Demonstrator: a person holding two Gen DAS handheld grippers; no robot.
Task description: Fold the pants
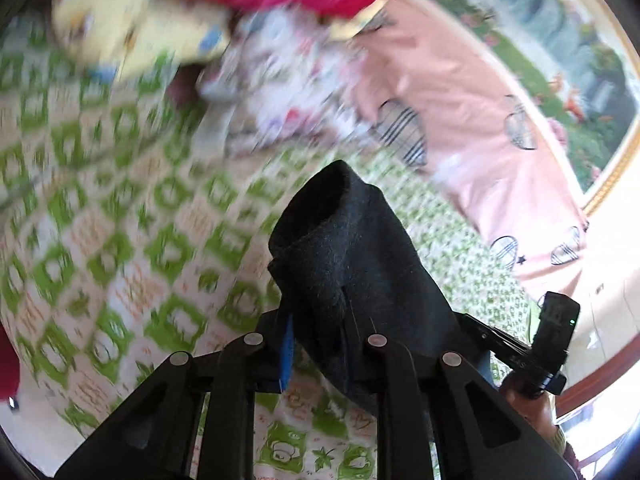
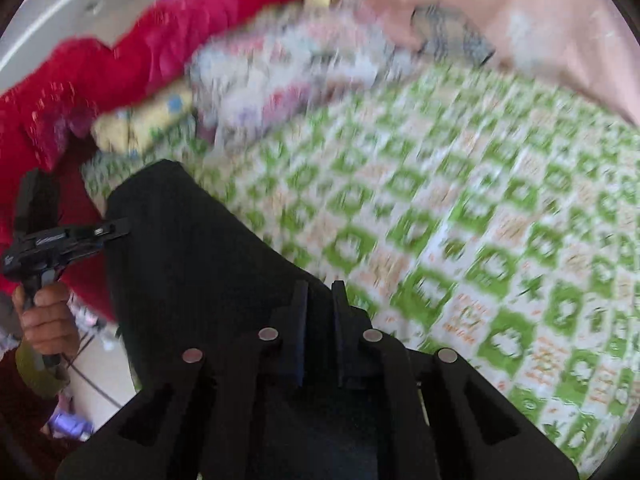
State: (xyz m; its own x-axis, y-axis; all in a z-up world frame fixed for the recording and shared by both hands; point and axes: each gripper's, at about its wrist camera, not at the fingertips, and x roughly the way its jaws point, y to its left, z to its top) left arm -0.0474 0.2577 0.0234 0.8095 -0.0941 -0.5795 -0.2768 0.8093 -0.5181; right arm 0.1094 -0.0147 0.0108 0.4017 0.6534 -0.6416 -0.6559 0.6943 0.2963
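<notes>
Pants point(image 1: 352, 256) bunch between the left gripper point(image 1: 316, 320) fingers, clamped; right gripper point(image 2: 320, 300) nearly closed on their edge. Lifting step; next, spread them flat.

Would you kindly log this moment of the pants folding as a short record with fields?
surface: bed sheet with green and white pattern
garment: dark pants, bunched and lifted off the sheet
left tongs: shut on the pants, fabric standing up between the fingers
right tongs: shut on the pants edge
background: red fabric, pink fabric, yellow cloth, all blurred
</notes>
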